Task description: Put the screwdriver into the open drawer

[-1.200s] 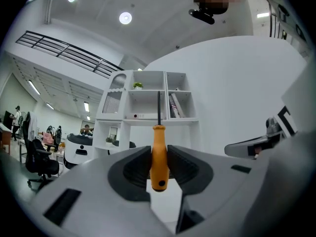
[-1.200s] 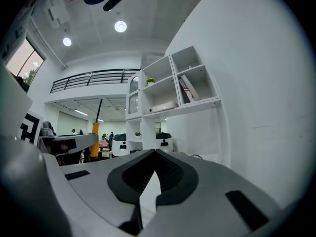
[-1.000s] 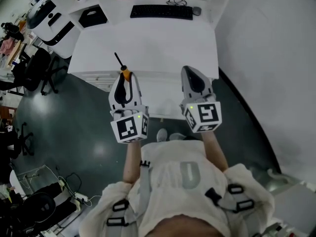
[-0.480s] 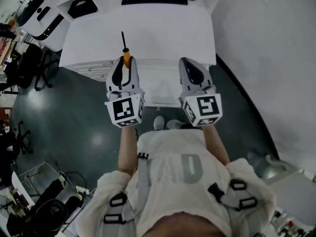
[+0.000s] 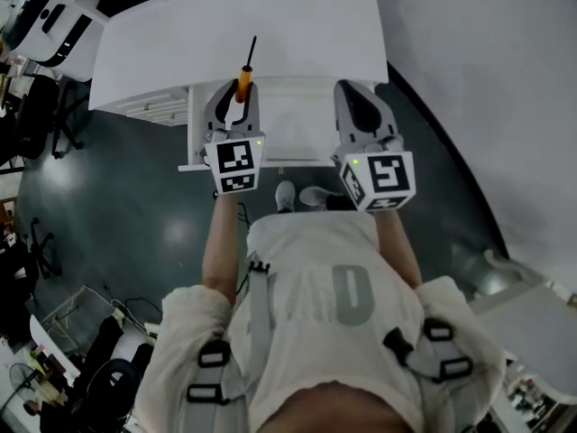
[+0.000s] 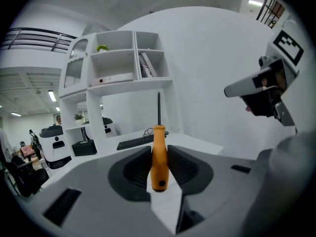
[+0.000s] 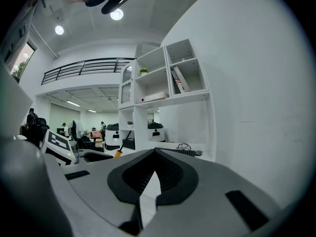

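The left tongs [image 5: 236, 99] are clamped on the single screwdriver [image 5: 243, 78], pads pressing both sides of its orange plastic handle, while its thin black metal shaft points away from the person. In the head view, the tool shows over the line where the one white open drawer [image 5: 297, 126] meets the front edge of the white tabletop [image 5: 270, 25]. It touches neither. The left tongs sit above the drawer's left part. The right tongs [image 5: 353, 93] hang beside them over the drawer's right side, tips together with nothing between them. One black keyboard [image 6: 140, 141] lies farther back on the tabletop.
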{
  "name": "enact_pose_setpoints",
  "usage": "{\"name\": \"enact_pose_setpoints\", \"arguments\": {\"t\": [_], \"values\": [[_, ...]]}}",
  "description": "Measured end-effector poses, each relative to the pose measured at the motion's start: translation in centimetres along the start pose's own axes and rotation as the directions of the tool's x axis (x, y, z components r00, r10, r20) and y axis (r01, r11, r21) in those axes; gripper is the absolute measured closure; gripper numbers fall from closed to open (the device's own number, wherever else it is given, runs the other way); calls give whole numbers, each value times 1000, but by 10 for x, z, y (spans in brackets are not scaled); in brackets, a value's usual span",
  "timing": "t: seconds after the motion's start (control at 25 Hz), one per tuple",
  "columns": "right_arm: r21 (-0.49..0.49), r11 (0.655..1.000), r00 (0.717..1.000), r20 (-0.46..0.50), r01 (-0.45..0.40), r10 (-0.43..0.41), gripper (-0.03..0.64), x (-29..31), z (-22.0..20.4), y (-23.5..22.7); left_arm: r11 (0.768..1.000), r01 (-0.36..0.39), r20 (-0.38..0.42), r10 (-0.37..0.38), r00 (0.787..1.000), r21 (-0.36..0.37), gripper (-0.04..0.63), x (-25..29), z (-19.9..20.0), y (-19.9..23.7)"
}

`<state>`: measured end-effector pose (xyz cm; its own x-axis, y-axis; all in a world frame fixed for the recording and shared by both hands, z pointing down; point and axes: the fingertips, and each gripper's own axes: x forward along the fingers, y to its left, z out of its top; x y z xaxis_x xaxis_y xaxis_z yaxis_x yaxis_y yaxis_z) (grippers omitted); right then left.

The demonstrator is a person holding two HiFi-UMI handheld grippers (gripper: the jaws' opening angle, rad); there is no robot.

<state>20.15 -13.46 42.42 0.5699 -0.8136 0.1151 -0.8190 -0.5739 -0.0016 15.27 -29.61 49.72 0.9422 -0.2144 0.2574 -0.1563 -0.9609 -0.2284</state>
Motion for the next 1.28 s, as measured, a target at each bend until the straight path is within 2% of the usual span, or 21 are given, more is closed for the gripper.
{"name": "enact_pose_setpoints", "arguments": {"t": [0.24,0.36,0.48,0.68,0.8,1.12,1.28], "values": [[19,999,999,-34,33,-32,612,-6,-10,-8,995,83,-107,-78,991,46,492,26,-38,-15],[0,1000,999,-42,28,-28,612,-9,-11,-11,987,139,-180,-123,976,80,492,36,-65,-27],[10,998,995,-76,63,-63,612,-18,-22,-18,971,201,-262,-161,952,133,492,40,-94,-39],[61,994,988,-131,87,-79,612,-27,-41,-30,932,306,-373,-218,902,195,492,49,-137,-61],[42,994,984,-153,101,-93,612,-33,-48,-34,907,362,-441,-241,865,216,492,53,-162,-74],[83,990,970,-225,117,-95,612,-50,-73,-39,833,497,-593,-279,756,242,492,61,-217,-98],[74,991,963,-256,108,-85,612,-53,-85,-35,803,544,-643,-287,711,243,492,64,-243,-102]]}}
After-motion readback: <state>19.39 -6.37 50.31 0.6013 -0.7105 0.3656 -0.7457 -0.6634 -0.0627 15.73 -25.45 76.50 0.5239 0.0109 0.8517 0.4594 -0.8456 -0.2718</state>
